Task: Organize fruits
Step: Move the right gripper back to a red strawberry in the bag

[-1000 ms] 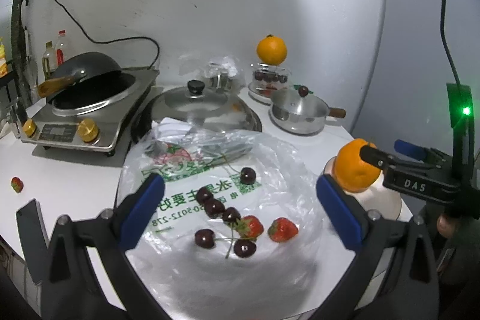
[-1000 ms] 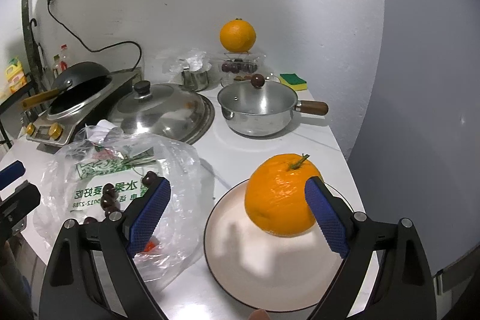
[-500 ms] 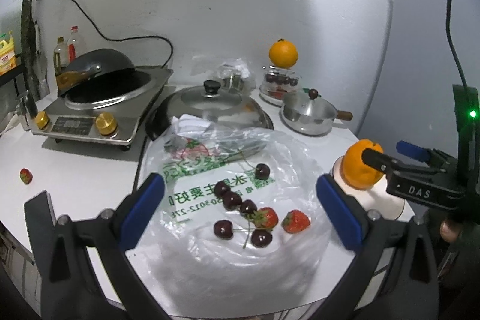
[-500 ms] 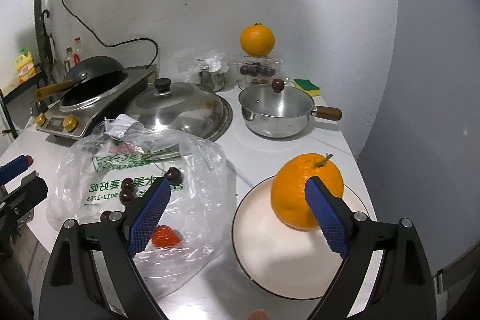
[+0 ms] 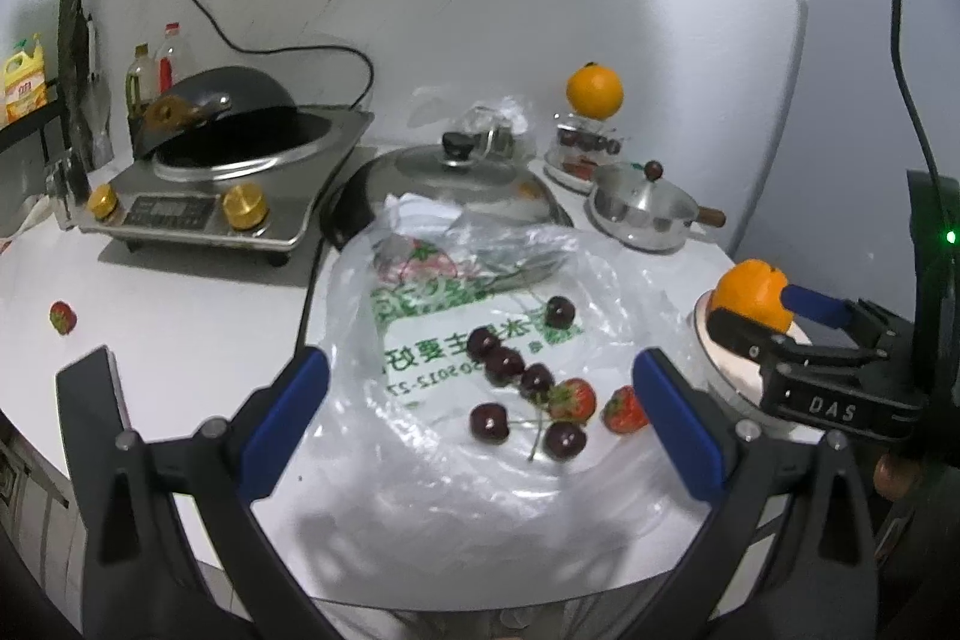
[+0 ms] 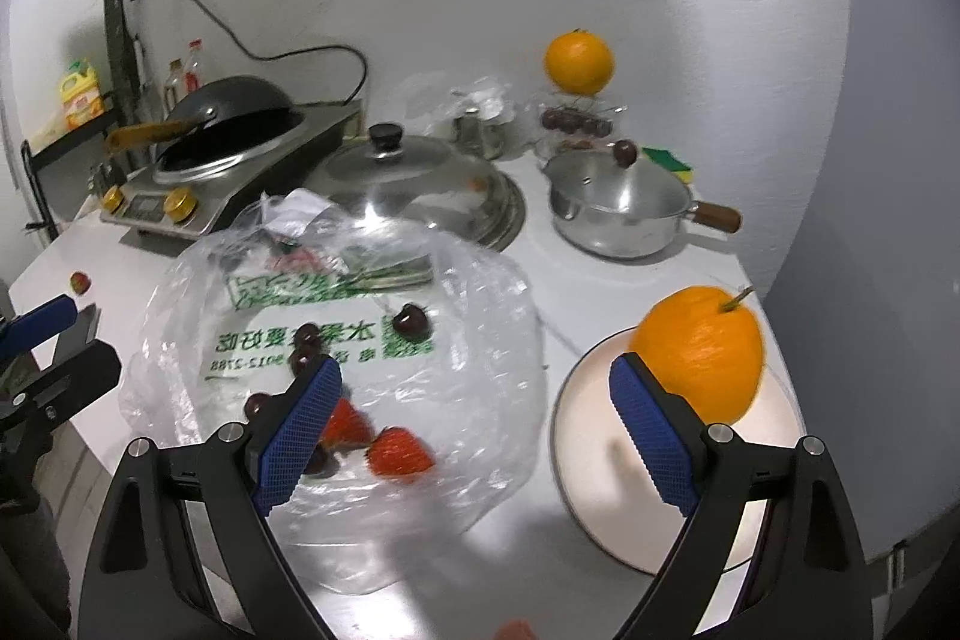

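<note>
You are holding both grippers wide open and empty: the left gripper (image 5: 480,415) over the plastic bag (image 5: 420,490) at the countertop's front edge, the right gripper (image 6: 474,430) beside the orange (image 6: 699,349) on the plate (image 6: 591,454) at the front right corner. The orange looks firm and round, stem pointing up-right; grip across its middle. The strawberries (image 6: 399,451) are probably soft, lying tips outward, so pinch lightly.

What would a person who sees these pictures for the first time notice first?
Probably the big orange sitting on the white plate at the right edge of the counter, bright against the pale surface. Next, the clear plastic bag spread flat in the middle, with dark cherries and two red strawberries on it. A second orange is perched high at the back wall.
</note>
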A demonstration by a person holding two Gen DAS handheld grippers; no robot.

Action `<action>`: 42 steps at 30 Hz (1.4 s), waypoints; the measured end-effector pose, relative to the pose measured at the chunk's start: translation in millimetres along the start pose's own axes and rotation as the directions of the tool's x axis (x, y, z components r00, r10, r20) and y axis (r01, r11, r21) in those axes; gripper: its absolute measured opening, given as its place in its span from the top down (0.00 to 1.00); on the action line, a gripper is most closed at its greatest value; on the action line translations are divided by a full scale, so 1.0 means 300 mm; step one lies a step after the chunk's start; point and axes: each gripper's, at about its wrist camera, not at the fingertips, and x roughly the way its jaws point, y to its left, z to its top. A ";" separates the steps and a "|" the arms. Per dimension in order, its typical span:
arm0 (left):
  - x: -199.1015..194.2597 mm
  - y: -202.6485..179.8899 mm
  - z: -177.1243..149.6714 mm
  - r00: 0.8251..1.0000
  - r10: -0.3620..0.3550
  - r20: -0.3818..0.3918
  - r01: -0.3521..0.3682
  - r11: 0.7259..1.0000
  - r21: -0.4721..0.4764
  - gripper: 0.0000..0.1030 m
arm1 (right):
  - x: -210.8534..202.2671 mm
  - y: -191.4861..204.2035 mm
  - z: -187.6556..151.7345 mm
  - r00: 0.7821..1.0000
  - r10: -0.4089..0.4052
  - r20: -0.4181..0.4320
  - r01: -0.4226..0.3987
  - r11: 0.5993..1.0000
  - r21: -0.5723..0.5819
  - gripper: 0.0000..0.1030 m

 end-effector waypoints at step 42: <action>0.168 -0.015 -0.079 0.991 0.041 -0.127 -0.038 0.999 0.030 0.01 | 0.265 0.088 -0.150 0.961 0.172 -0.216 -0.196 0.976 -0.096 0.41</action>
